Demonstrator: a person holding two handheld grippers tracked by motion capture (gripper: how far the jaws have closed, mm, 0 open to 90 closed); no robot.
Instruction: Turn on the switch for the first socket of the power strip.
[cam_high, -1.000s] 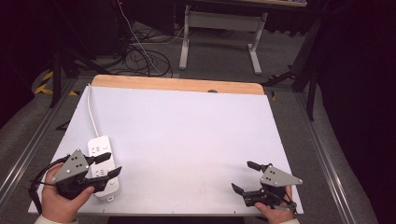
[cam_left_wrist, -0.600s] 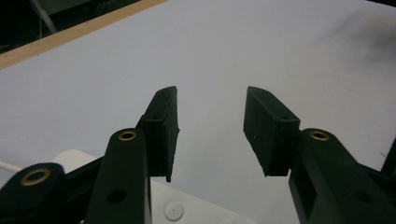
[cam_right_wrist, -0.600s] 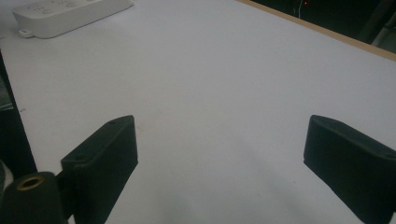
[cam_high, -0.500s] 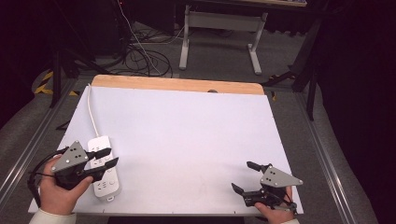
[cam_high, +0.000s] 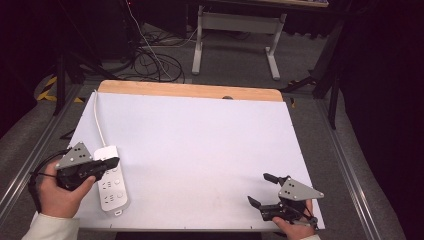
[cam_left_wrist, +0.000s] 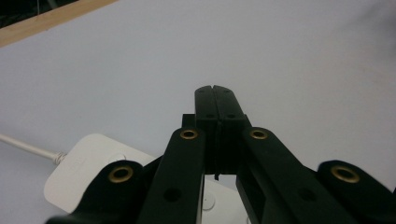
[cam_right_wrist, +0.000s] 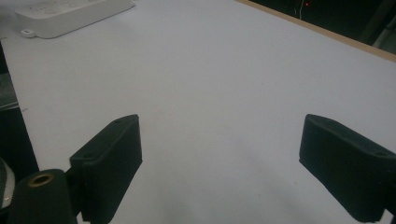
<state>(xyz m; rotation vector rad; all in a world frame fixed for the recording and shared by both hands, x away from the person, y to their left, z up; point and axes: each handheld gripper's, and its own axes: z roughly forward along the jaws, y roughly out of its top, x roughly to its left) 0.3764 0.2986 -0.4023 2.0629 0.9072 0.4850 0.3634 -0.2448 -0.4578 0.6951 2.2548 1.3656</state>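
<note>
High view: a white power strip (cam_high: 111, 181) lies near the front left corner of the white table (cam_high: 200, 140), its long side running roughly front to back and its white cord (cam_high: 99, 120) trailing away toward the far edge, where the wooden rim shows. That slack run of cord suggests the strip has room to shift without dragging. The left gripper (cam_high: 112, 161) sits over the strip's far end, held by the person's left hand (cam_high: 57, 192); its jaws have just been closing and now meet with nothing between them, so it looks set to press or nudge with a closed tip rather than to grasp. The right gripper (cam_high: 260, 189) waits at the front right corner, well apart from the strip, jaws wide, probably parked out of the way until needed.

Left gripper view: the 2 black jaws of the left gripper (cam_left_wrist: 215, 100) stand pressed together, pad against pad, over bare table. The power strip (cam_left_wrist: 88, 172) lies beneath them at the lower left, its cord leaving at the left edge; I cannot tell whether the jaws touch it.

Right gripper view: the right gripper (cam_right_wrist: 219, 158) holds its 2 jaws far apart with empty table between. The power strip (cam_right_wrist: 70, 16) lies far off at the upper left.
</note>
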